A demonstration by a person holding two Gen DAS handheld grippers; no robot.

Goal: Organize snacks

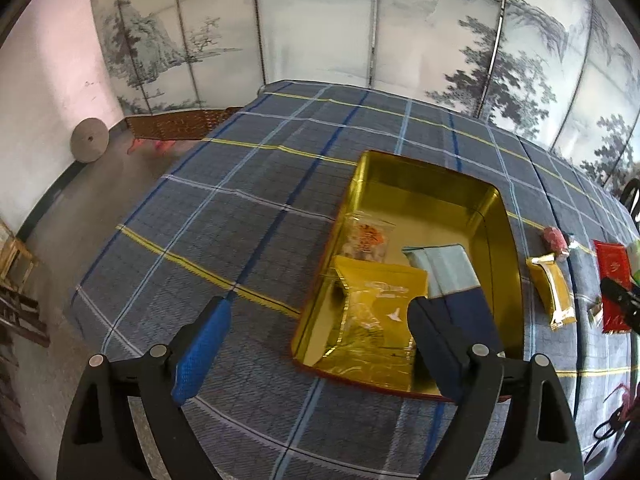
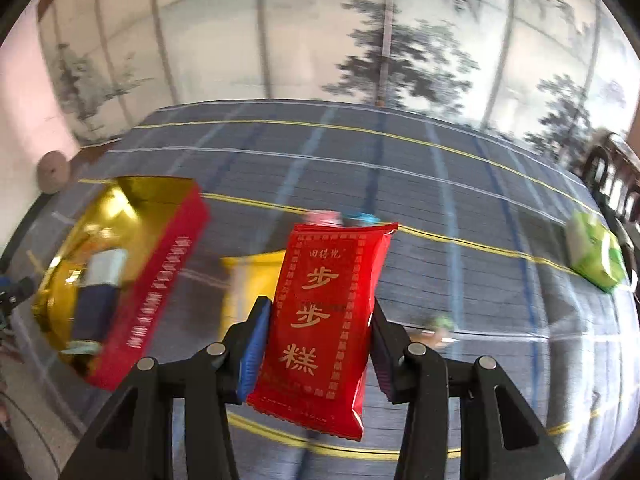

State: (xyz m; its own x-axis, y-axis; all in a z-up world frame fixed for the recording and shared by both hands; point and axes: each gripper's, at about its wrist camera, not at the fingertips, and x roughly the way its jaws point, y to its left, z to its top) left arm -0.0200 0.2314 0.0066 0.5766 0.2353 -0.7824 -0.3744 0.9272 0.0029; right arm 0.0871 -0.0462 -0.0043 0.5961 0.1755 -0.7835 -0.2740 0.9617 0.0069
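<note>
Gripping glossy red packet (image 2: 326,320): right gripper (image 2: 320,336) jaws | left gripper (image 1: 320,334) jaws released | rectangular gold tin (image 1: 496,216), seemingly metal

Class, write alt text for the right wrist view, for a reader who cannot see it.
The right gripper holds a red snack packet with gold lettering above a blue plaid cloth. To the left lies an open tin, red outside and gold inside, with packets in it; a green packet lies far right. The background is blurred.
</note>
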